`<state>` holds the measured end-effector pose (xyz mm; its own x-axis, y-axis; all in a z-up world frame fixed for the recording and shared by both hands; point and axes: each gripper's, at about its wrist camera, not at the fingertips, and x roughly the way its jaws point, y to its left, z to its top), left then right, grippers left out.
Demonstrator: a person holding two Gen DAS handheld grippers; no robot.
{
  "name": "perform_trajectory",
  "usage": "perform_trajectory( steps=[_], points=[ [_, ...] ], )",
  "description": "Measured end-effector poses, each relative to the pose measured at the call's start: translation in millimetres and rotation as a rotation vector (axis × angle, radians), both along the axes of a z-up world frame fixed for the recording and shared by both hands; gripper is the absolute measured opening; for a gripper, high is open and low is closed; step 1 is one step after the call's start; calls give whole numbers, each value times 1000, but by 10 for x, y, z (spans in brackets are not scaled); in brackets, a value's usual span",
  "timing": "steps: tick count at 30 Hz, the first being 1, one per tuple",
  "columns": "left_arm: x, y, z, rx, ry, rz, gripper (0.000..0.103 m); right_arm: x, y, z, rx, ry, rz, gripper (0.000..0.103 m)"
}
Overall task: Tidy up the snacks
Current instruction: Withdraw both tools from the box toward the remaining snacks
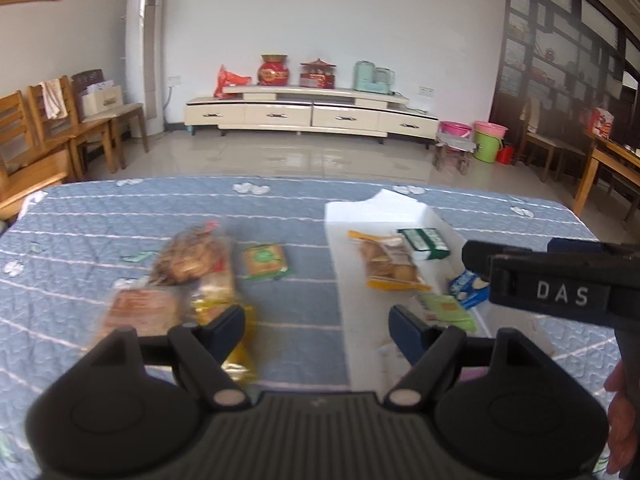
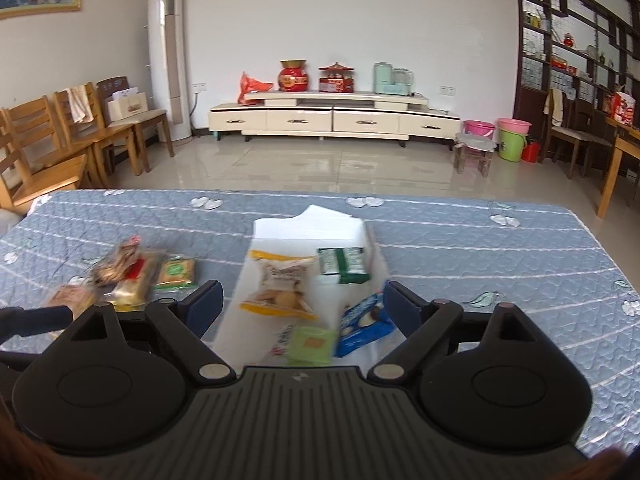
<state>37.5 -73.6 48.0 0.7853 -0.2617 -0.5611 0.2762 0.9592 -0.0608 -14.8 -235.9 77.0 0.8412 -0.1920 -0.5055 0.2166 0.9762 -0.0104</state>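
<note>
A white tray (image 1: 360,208) (image 2: 312,224) lies on the blue quilted table. It holds a yellow biscuit bag (image 1: 386,262) (image 2: 280,284), a green-white box (image 1: 426,242) (image 2: 344,266), a blue packet (image 1: 468,286) (image 2: 364,320) and a light green packet (image 1: 448,308) (image 2: 312,344). Left of the tray lie loose snacks: a brown bag (image 1: 188,256) (image 2: 120,264), a green-orange packet (image 1: 264,262) (image 2: 176,272), a yellow packet (image 1: 216,296) and a reddish packet (image 1: 140,308). My left gripper (image 1: 316,328) is open between the loose snacks and the tray, holding nothing. My right gripper (image 2: 302,308) (image 1: 560,280) is wide open above the tray's near end, pressing on nothing.
The blue quilted cover (image 1: 120,208) spans the table. A person's hand (image 1: 624,412) shows at the right edge. Beyond the table are wooden chairs (image 2: 60,140) on the left, a cream TV cabinet (image 2: 332,118), buckets (image 2: 512,140) and another wooden table (image 2: 624,152) on the right.
</note>
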Motion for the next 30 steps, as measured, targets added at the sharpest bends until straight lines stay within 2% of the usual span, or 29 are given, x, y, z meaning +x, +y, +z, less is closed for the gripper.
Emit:
perform_trajectory(
  steps=[11,17,23,30],
  points=[
    [-62,503,-69,-21,-3,71,79,42,500,-80,-8,23,82,103],
    [-66,948,-147,3,-11,162,80,124,733,-168,-9,47,133,103],
    [16,1437,-272,3,26,273,80,268,929,-274,8,74,166,103],
    [154,1718,-374,-9,56,333,80,519,1127,-425,38,124,204,103]
  ],
)
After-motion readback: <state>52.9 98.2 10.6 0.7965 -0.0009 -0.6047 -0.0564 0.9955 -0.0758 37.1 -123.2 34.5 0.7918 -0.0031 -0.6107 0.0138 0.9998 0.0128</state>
